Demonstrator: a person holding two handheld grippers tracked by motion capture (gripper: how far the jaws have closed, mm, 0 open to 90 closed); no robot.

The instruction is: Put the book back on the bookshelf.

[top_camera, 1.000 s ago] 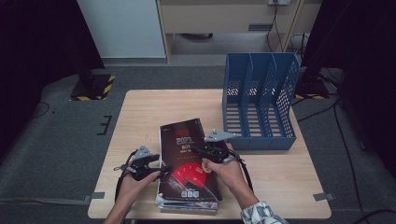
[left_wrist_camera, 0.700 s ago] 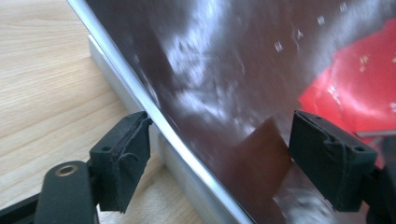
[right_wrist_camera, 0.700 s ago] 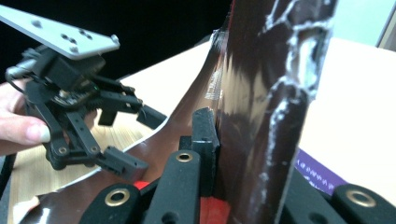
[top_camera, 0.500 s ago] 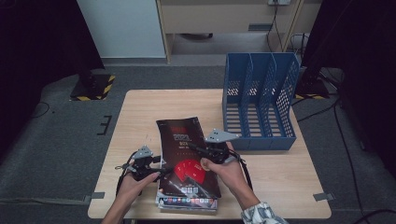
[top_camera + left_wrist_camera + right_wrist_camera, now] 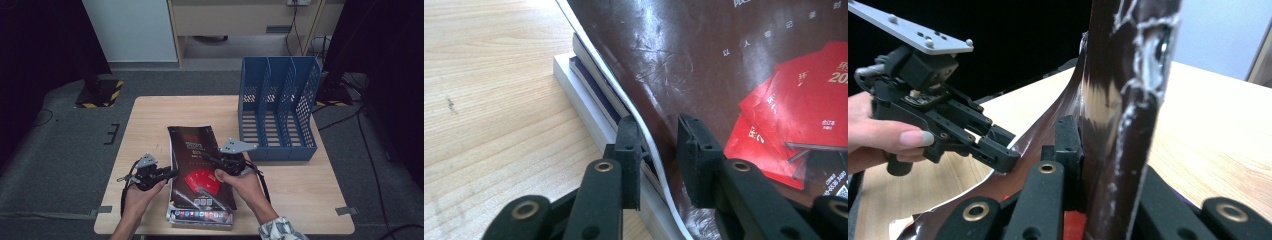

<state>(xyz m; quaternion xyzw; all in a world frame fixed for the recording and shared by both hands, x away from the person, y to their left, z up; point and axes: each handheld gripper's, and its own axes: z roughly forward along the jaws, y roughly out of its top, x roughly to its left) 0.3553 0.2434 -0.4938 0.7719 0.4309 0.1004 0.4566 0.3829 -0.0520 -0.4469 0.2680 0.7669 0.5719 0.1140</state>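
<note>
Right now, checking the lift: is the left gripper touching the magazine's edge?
Touching. The left gripper view shows the left gripper with one jaw against the top magazine's curled edge.

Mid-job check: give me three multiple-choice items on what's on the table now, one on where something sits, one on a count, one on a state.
1. Where does the blue file rack stand?
A. At the table's far right
B. At its near left
C. On the floor

2. How many slots does the rack have?
A. One
B. Three
C. Six

3. How does the top magazine lie?
A. Flat on the stack
B. Upright in the rack
C. Left edge lifted off the stack, cover bent

Answers:
1 A, the high view shows it at the far right, beyond the right gripper.
2 B, two dividers and two side walls make three slots.
3 C, the left gripper view shows the left gripper's jaws either side of the raised edge, with the books below.
</note>
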